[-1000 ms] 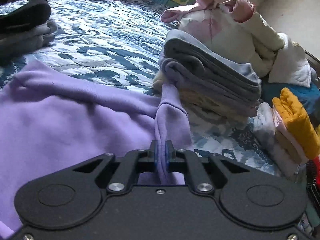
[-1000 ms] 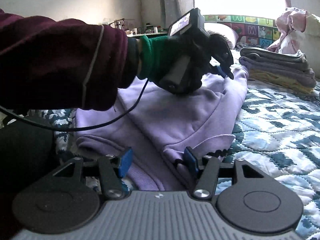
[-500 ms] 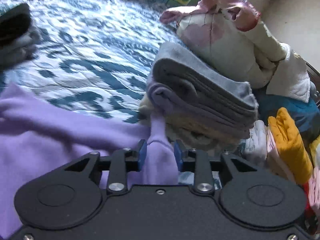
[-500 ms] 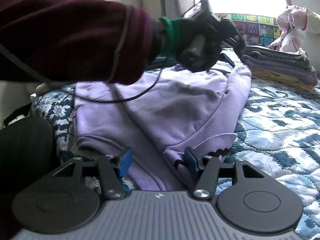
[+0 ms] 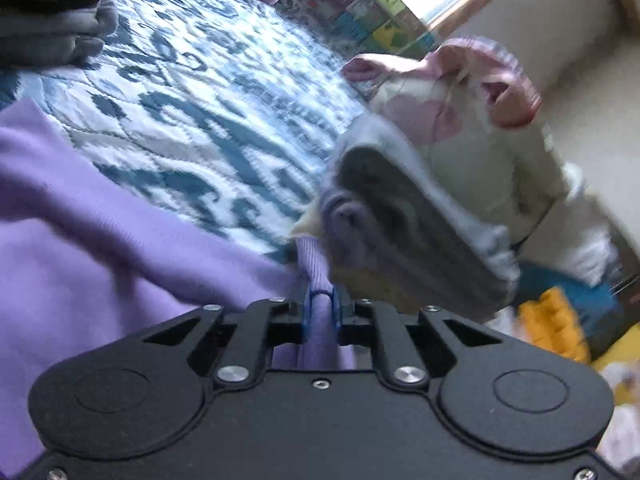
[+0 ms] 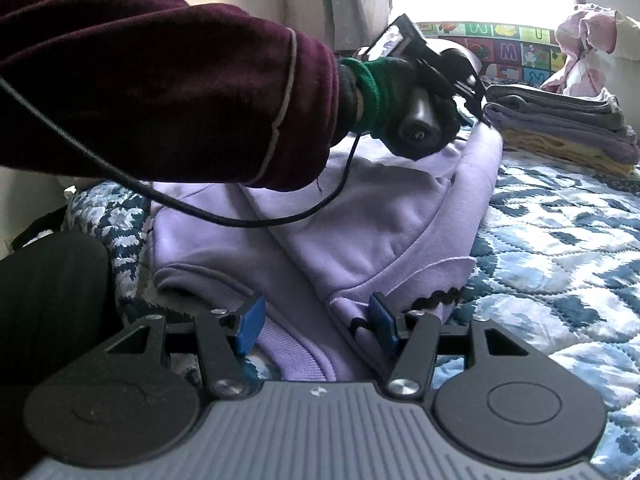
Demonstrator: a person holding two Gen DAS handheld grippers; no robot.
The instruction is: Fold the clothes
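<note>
re-pinched, purple sleeve point(image 5: 316, 264) sits between closing left gripper point(image 5: 321, 312) pads.

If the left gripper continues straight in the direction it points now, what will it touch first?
Most likely the stack of folded clothes, just beyond the lilac sweatshirt cuff on which the left gripper jaws are closing. The depth is hard to judge in this blurred fisheye view.

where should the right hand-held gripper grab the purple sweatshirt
Take the ribbed hem band of the purple sweatshirt, coming in low from the near edge of the bed. It lies right between the open pads of the right hand-held gripper, a thick folded edge. The left hand-held gripper is closing on the cuff.
</note>
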